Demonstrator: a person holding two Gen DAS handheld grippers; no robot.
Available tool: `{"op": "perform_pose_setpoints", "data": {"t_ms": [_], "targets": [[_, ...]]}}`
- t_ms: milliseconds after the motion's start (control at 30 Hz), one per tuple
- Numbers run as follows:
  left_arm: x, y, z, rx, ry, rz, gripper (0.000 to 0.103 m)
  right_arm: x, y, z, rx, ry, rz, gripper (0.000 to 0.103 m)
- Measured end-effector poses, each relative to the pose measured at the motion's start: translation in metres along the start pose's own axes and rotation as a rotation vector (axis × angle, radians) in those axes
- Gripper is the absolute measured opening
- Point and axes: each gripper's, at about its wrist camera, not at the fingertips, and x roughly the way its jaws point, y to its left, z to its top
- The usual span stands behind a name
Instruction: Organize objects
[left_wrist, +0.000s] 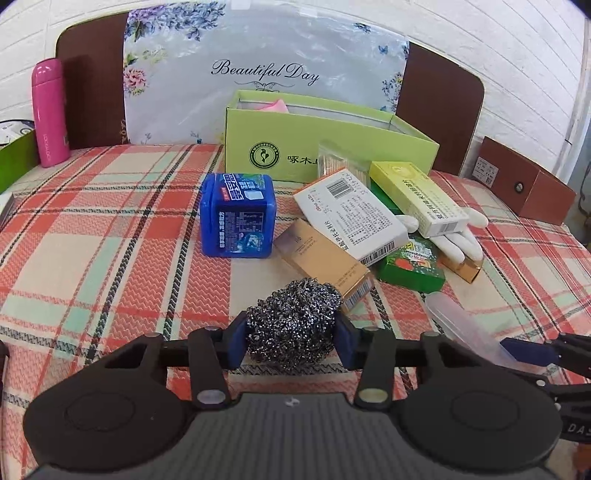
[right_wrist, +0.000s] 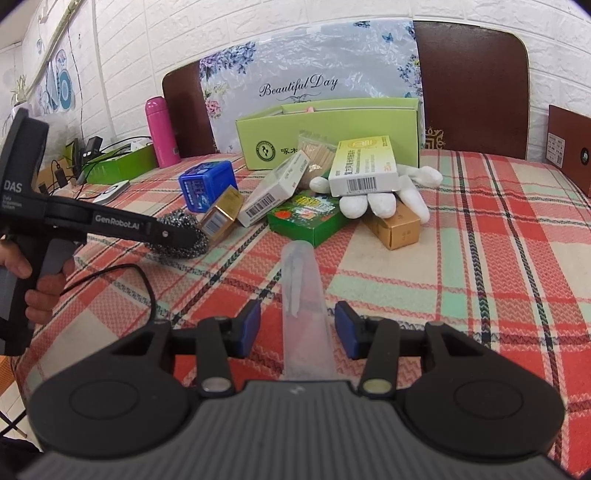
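My left gripper (left_wrist: 290, 341) is shut on a steel wool scourer (left_wrist: 295, 321), which also shows in the right wrist view (right_wrist: 181, 236). My right gripper (right_wrist: 299, 328) is open, its blue pads either side of a clear plastic tube (right_wrist: 303, 295) lying on the plaid cloth, not touching it. The tube also shows in the left wrist view (left_wrist: 461, 328). Behind lies a pile: a blue box (left_wrist: 236, 216), a gold box (left_wrist: 325, 258), a white box (left_wrist: 354, 218), a yellow-white box (right_wrist: 364, 166), a green box (right_wrist: 306, 218) and a white glove (right_wrist: 384, 199). An open green carton (left_wrist: 314, 144) stands at the back.
A pink flask (left_wrist: 50, 110) stands at the back left beside a green tray (left_wrist: 14, 158). A brown box (left_wrist: 524, 184) sits at the right edge. A floral "Beautiful Day" bag (left_wrist: 258, 70) and chair backs line the wall. Cables lie at the left (right_wrist: 110, 147).
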Motion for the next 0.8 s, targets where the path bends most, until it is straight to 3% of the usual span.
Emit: {"op": "perform_pose_setpoints", "data": {"t_ms": [167, 267, 367, 433, 567, 633, 700, 800], "targets": [[-0.016, 0.001, 0.005, -0.016, -0.031, -0.027, 0.046, 0.004, 0.001, 0.0, -0.011, 0.011, -0.008, 0.043], [-0.041, 0.005, 0.017, -0.082, -0.134, -0.085, 0.046, 0.004, 0.002, 0.0, -0.017, 0.011, -0.023, 0.029], [-0.061, 0.007, 0.026, -0.122, -0.25, -0.103, 0.046, 0.004, 0.001, 0.0, -0.014, 0.009, -0.021, 0.027], [-0.061, 0.01, 0.03, -0.137, -0.247, -0.1, 0.046, 0.004, 0.002, -0.001, -0.018, 0.008, -0.023, 0.027], [-0.073, 0.021, 0.036, -0.245, -0.285, -0.217, 0.046, 0.003, 0.001, -0.001, -0.019, 0.006, -0.022, 0.027], [-0.079, 0.015, 0.04, -0.206, -0.329, -0.189, 0.046, 0.004, 0.001, 0.0, -0.018, 0.009, -0.022, 0.027], [-0.075, 0.01, 0.043, -0.166, -0.306, -0.165, 0.046, 0.004, 0.001, 0.0, -0.017, 0.009, -0.02, 0.027], [-0.072, 0.01, 0.043, -0.191, -0.277, -0.22, 0.046, 0.004, 0.0, -0.001, -0.01, 0.006, -0.017, 0.027]]}}
